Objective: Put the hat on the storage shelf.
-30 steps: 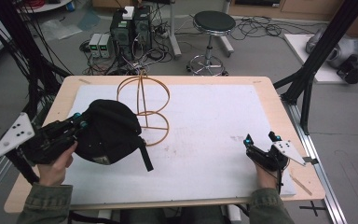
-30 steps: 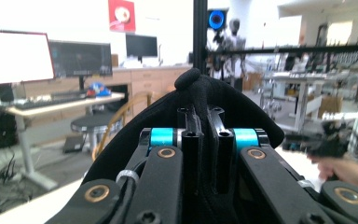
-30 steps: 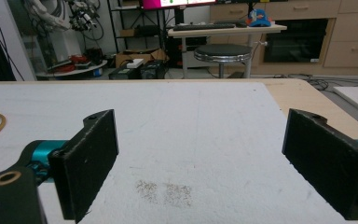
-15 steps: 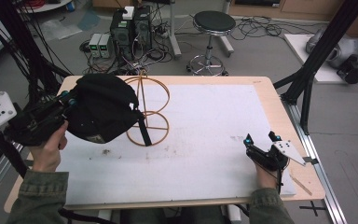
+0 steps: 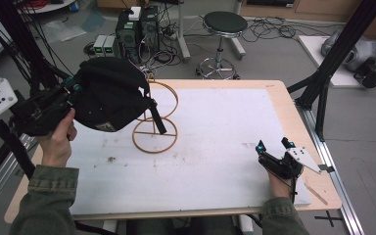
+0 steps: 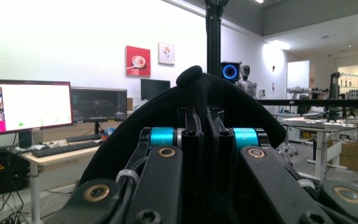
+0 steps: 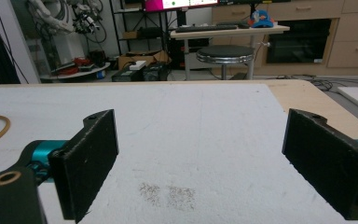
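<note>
The left gripper (image 5: pixel 73 88) is raised off the surface (image 5: pixel 225 127) at its left edge, its fingers (image 6: pixel 193 140) clenched on the rim of a black cap (image 5: pixel 108 95). The cap hangs beyond the fingertips, its crown against the top ring of a wooden wire stand (image 5: pixel 155 120), and a strap dangles over the stand's lower ring. Far to the right, the right gripper (image 5: pixel 274 147) rests low on the surface, its fingers (image 7: pixel 91 158) spread wide apart with nothing but bare white mat between them.
</note>
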Tool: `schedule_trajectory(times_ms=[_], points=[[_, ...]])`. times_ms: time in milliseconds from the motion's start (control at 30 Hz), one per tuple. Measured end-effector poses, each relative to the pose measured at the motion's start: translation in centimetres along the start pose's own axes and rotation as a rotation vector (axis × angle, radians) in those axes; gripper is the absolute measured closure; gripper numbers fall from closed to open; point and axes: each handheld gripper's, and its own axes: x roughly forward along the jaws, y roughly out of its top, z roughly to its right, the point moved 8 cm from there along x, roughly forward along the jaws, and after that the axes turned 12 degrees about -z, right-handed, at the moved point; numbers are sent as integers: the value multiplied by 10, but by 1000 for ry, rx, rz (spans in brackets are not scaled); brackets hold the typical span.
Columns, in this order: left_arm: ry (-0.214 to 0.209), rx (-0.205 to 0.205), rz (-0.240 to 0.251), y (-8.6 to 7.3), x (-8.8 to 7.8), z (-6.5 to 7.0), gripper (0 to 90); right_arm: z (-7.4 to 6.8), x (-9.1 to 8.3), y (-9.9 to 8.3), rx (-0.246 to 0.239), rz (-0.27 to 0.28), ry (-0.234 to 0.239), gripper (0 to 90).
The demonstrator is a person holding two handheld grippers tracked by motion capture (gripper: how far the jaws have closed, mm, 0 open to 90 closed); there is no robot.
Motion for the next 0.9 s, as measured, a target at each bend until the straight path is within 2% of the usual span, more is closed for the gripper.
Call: schedule_trajectory(times_ms=[133,267,367,467,667,900], points=[[-2,-2,30,13,9,-2,860,-1,1,0,-2,-4,2,97],[1,15,49,22,19,-3,860,0,0,0,10,-1,-3,97],[-8,6,64,26,26,-4,860,0,0,0,6,-2,-1,97],[-16,5,60,27,35,-4,860,1,0,0,16,0,1,97],[4,-7,37,23,55,-8,860,4,-2,1,31,9,-3,97],[9,-5,14,19,73,-10,860,4,-3,3,23,21,1,97]])
